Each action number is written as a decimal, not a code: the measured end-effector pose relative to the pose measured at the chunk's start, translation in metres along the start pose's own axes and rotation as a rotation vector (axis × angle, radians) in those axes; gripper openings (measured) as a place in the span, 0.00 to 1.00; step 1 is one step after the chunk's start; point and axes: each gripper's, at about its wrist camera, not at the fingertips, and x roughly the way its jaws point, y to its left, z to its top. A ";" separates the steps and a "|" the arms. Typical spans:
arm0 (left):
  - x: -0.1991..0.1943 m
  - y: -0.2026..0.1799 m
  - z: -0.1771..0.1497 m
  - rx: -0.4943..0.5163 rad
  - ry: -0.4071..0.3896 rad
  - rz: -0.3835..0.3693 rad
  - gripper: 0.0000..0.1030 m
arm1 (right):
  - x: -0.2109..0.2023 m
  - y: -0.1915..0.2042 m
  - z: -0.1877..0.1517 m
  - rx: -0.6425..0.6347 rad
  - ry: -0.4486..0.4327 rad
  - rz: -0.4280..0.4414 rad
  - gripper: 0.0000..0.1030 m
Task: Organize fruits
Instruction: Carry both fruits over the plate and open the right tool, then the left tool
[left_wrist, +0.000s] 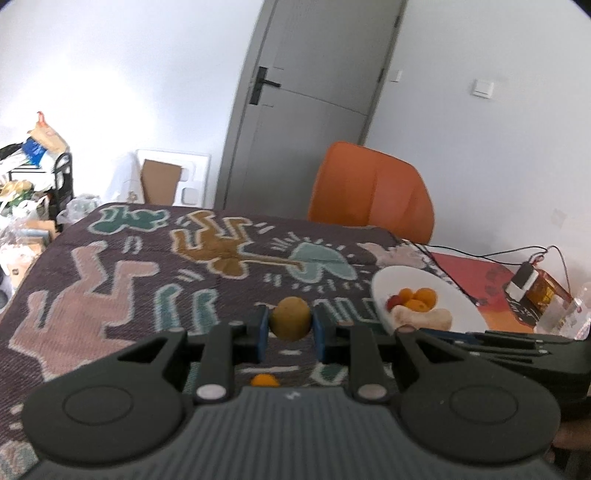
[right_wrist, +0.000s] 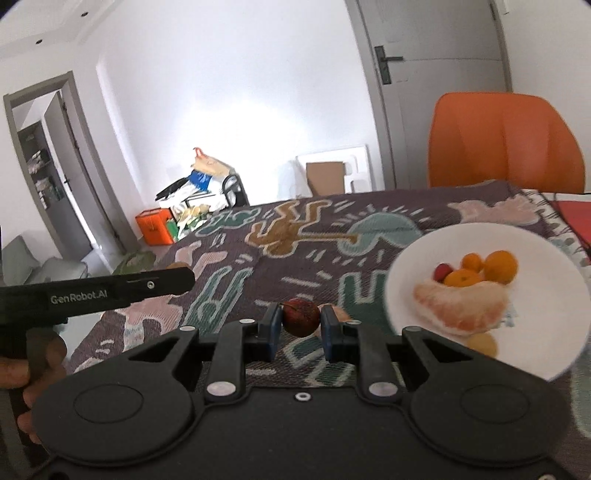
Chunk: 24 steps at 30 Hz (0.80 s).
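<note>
In the left wrist view my left gripper is shut on a brown-green kiwi, held above the patterned cloth. My right gripper is shut on a dark red fruit in the right wrist view, just left of a white plate. The plate holds small oranges, a red fruit and a peeled citrus piece. One small orange lies on the cloth under my left gripper. The left gripper shows side-on at the left of the right wrist view.
A patterned cloth covers the table. An orange chair stands behind the far edge, before a grey door. Cables and a small device lie right of the plate. A cluttered rack is at the far left.
</note>
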 end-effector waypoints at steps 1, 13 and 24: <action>0.001 -0.004 0.001 0.005 0.000 -0.005 0.23 | -0.003 -0.002 0.001 0.003 -0.006 -0.004 0.21; 0.021 -0.049 0.007 0.073 0.009 -0.089 0.23 | -0.031 -0.040 -0.001 0.047 -0.056 -0.098 0.21; 0.050 -0.092 0.004 0.132 0.048 -0.168 0.23 | -0.047 -0.091 -0.016 0.131 -0.058 -0.219 0.21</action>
